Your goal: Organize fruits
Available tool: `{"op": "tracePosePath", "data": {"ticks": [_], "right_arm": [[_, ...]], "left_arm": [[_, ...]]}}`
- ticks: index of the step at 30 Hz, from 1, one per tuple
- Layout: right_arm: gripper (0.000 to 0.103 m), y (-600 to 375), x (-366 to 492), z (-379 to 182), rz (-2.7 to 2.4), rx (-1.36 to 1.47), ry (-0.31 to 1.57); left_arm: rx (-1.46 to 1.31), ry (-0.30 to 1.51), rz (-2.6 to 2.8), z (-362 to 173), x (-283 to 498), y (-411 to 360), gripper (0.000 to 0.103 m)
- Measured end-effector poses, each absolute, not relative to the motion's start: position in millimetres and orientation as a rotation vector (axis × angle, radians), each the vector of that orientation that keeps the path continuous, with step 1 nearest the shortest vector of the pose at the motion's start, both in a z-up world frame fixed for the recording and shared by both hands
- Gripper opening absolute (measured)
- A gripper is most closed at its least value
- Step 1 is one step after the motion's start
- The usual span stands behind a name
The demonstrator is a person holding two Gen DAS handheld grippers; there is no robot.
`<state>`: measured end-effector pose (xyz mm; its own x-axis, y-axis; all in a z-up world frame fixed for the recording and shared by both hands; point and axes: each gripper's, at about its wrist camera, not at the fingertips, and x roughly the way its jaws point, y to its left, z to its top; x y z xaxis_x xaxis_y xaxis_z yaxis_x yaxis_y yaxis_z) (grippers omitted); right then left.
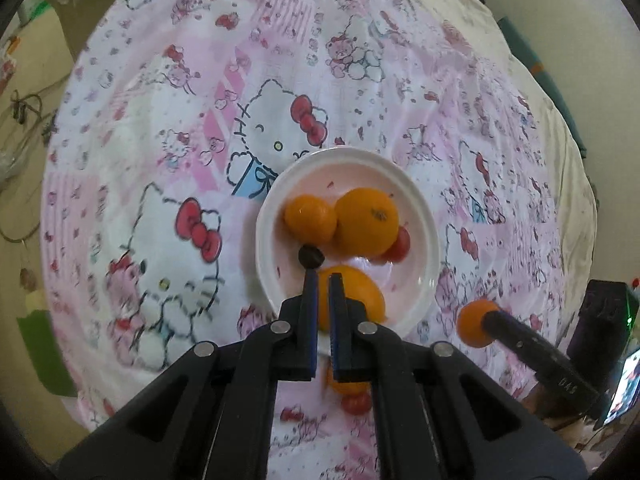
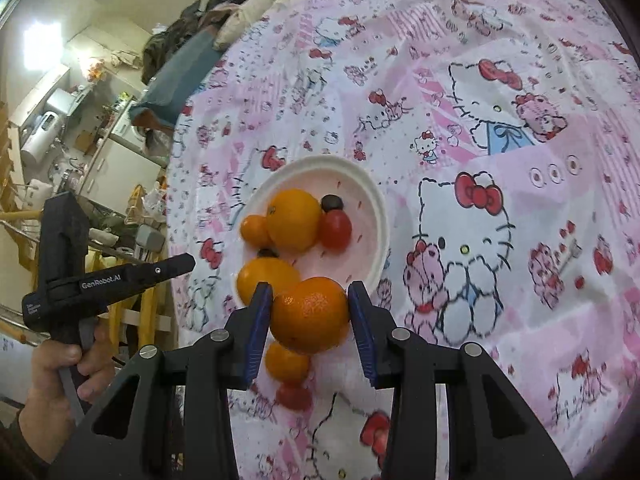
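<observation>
A white bowl sits on the Hello Kitty cloth and holds several oranges, a red tomato and a dark grape. My left gripper hovers over the bowl's near rim, jaws nearly closed with nothing between them. My right gripper is shut on an orange just short of the bowl; it also shows in the left wrist view. Below it on the cloth lie a small orange and a tomato.
The cloth covers a bed. A dark box stands at its right side. Past the bed edge in the right wrist view there is kitchen clutter and the left gripper's handle in a hand.
</observation>
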<state>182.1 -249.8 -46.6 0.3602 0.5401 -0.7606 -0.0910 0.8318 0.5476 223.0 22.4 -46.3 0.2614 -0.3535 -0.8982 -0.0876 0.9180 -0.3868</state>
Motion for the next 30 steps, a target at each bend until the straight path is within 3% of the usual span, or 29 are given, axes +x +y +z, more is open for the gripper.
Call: {"op": "tracePosePath", "data": {"ticks": [15, 17, 19, 21, 24, 26, 30], "right_arm": [[0.043, -222.3, 230.4, -92.1, 0.427, 0.429, 1.243], [0.043, -224.5, 231.2, -93.6, 0.424, 0.451, 1.246], [0.044, -225.7, 231.7, -93.1, 0.421, 0.457, 1.242], [0.044, -226.0, 231.2, -92.7, 0.42, 0.457, 1.246], [0.046, -225.1, 229.0, -90.0, 0.42, 0.443, 1.239], [0.067, -225.9, 226.3, -86.9, 0.43, 0.444, 1.228], [0.069, -226.5, 222.1, -77.2, 0.422, 0.418, 1.191]], "left_arm": [[-0.405, 1.421, -0.166, -75.3, 248.3, 11.0, 0.004], [-0.412, 1.43, -0.171, -76.5, 248.7, 10.5, 0.014], [-0.415, 1.424, -0.17, -75.4, 248.2, 9.7, 0.042], [-0.405, 1.401, -0.155, -71.2, 247.2, 9.4, 0.054], [-0.392, 1.385, -0.155, -66.3, 247.2, 8.9, 0.056], [-0.394, 1.381, -0.152, -64.9, 246.3, 9.8, 0.056], [-0.391, 1.383, -0.152, -63.1, 241.1, 12.1, 0.056]]}}
